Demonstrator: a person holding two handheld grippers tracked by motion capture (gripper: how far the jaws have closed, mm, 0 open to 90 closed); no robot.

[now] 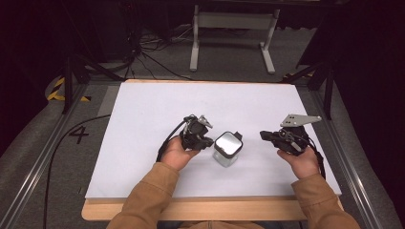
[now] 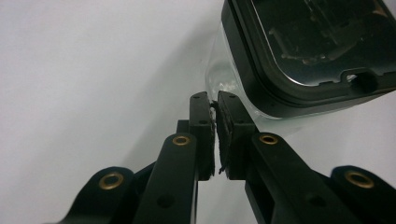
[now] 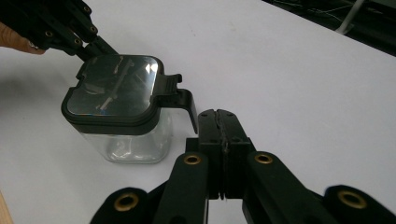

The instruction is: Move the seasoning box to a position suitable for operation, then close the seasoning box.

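Clear jar (image 1: 227, 149) with its black lid stands mid-surface (image 1: 143, 124) between both hands; left claw (image 2: 215, 105) noses up to its glass side, right claw (image 3: 219, 122) sits just beside the lid's latch; both pinched shut, gripping nothing; approach stage, I'd say; next, jaws must spread to take hold.

I see the jar (image 1: 227, 149) standing on the tabletop (image 1: 143, 143), near the front edge. My left hand-held gripper (image 1: 206, 139) is just beside it on the left. My right hand-held gripper (image 1: 267, 135) is further off on the right.
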